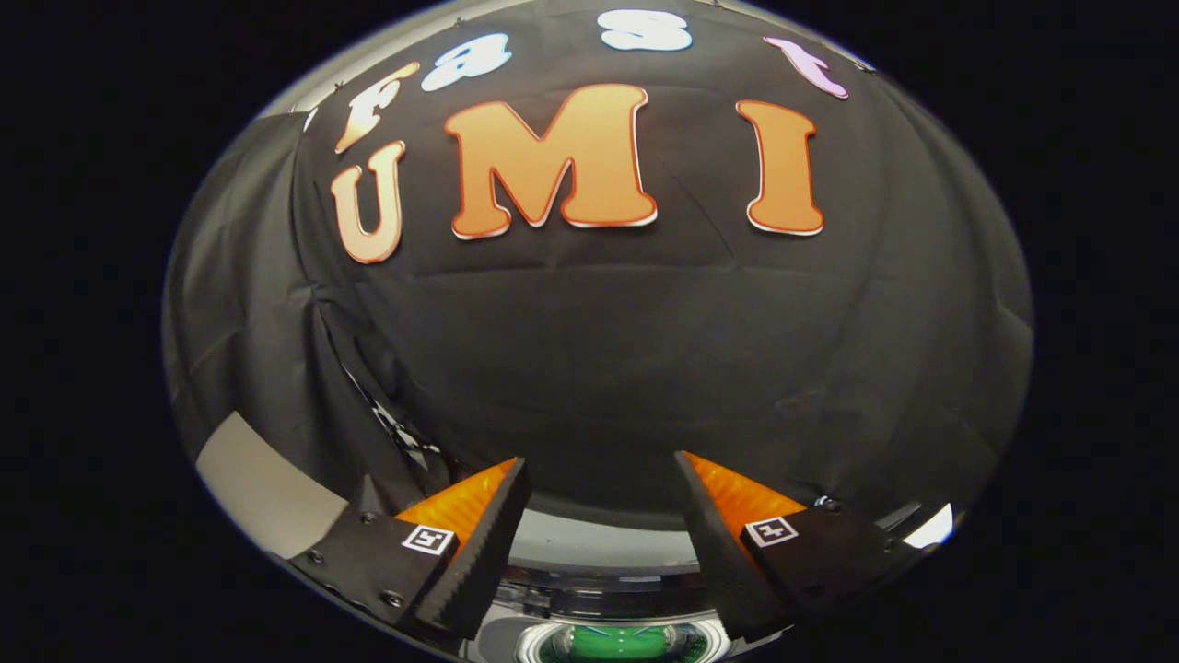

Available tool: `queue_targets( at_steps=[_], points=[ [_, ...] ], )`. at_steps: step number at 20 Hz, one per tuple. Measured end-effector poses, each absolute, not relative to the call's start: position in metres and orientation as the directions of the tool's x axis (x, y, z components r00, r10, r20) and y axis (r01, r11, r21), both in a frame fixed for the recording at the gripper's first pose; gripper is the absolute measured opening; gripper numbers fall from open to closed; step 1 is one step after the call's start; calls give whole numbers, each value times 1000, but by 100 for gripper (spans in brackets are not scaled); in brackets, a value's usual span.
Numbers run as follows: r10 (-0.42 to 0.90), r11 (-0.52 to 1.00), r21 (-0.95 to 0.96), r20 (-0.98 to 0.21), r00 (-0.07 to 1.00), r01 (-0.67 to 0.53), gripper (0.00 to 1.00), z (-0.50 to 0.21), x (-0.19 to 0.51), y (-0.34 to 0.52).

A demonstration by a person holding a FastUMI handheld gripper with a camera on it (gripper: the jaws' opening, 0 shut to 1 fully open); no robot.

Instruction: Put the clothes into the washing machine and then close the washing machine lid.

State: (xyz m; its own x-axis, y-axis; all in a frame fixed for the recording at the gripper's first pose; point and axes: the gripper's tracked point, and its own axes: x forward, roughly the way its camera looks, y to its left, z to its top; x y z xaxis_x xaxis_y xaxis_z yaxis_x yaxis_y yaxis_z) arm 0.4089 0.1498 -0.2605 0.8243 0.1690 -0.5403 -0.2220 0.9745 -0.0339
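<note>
Gripper view. The claw (601, 502) is held high and level, its two fingers spread wide apart with nothing between them; it grips nothing. Straight ahead of the fingertips hangs only the black cloth wall of the booth (645, 350). The task's machine lies below the claw, not in front of it: between and beneath the finger bases shows the curved, pale glossy rim of the washing machine (599, 552), and lower yet, under the gap of the fingers, a round opening with a green patch inside it (615, 642). Whether that green is a garment already in the drum or part of the machine cannot be told. The lid cannot be made out, nor whether it stands open. No loose clothes are seen ahead of the fingers. At the left finger's outer side a pale grey flat surface (262, 488) slants away, possibly a worktop edge.

Judgement: the coming move turns on the vertical relation. The claw would need to tip or descend toward the opening beneath it, since the machine's mouth faces upward under the fingers.
</note>
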Motion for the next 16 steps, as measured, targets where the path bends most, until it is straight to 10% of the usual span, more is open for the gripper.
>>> queue_targets(
  at_steps=[16],
  points=[
    [154, 980, -30, -522, 839, -198, 99, -267, 347, 128]
  ],
)
